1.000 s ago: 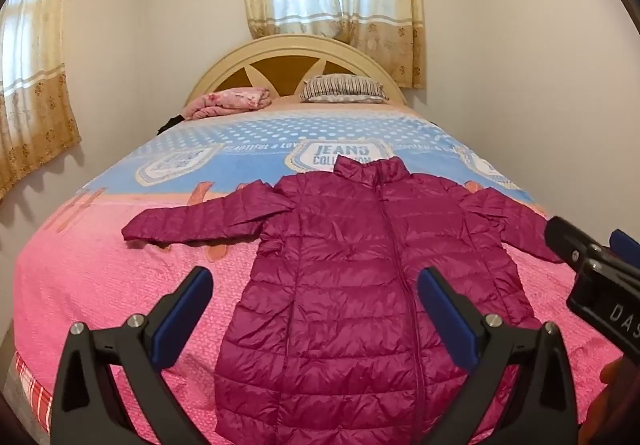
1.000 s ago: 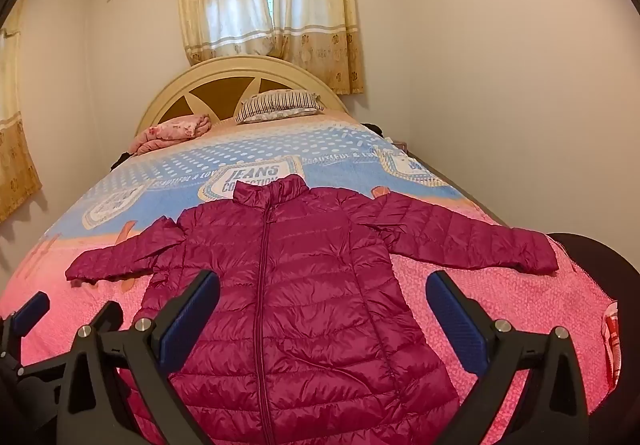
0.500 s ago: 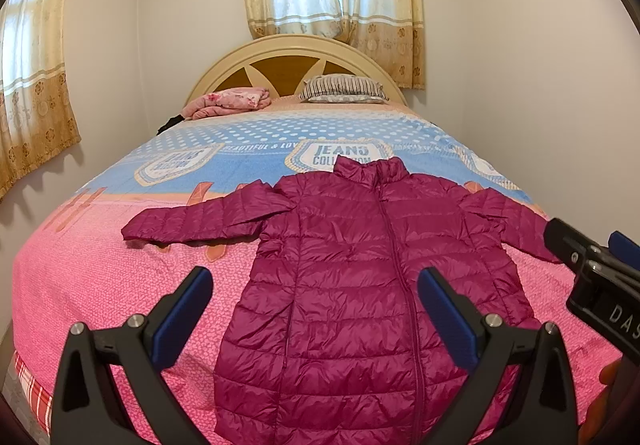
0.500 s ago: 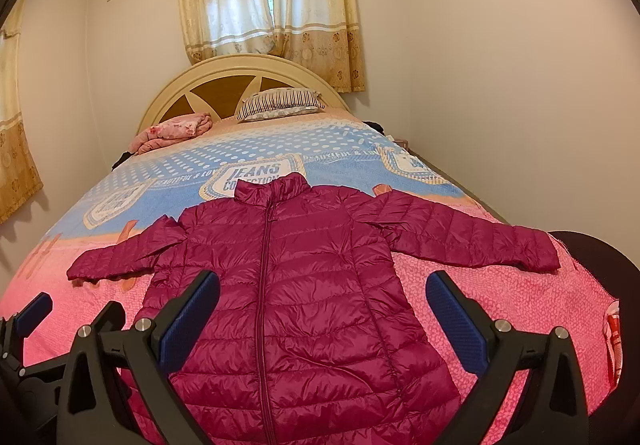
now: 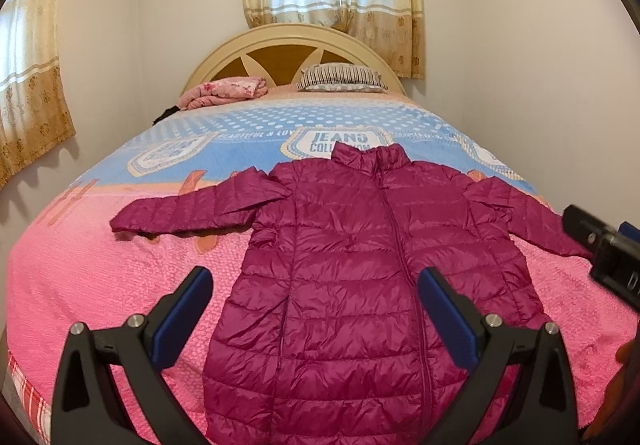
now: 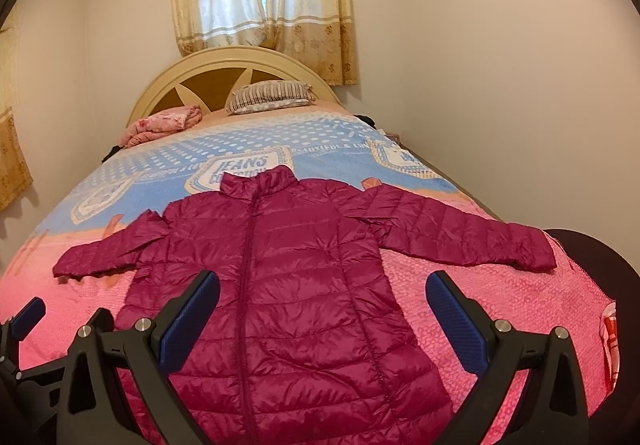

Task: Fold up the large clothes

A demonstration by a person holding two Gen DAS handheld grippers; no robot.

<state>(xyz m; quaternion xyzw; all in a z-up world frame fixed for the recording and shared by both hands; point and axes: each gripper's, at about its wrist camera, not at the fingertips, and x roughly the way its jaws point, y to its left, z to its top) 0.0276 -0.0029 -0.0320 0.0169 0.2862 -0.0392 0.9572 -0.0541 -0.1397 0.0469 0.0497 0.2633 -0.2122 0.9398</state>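
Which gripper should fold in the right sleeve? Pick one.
Right. The right gripper hangs open nearer the right sleeve, which lies spread flat on the bed; the left gripper faces the jacket's other half.

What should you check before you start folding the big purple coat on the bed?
1. Jacket lies flat, front up: ok.
2. Zipper closed: ok.
3. Both sleeves spread out, the left sleeve and the right sleeve: ok.
4. Left gripper open and holding nothing: ok.
5. Right gripper open and holding nothing: ok.
6. Bottom hem lying straight: cannot tell, it is hidden below the grippers.
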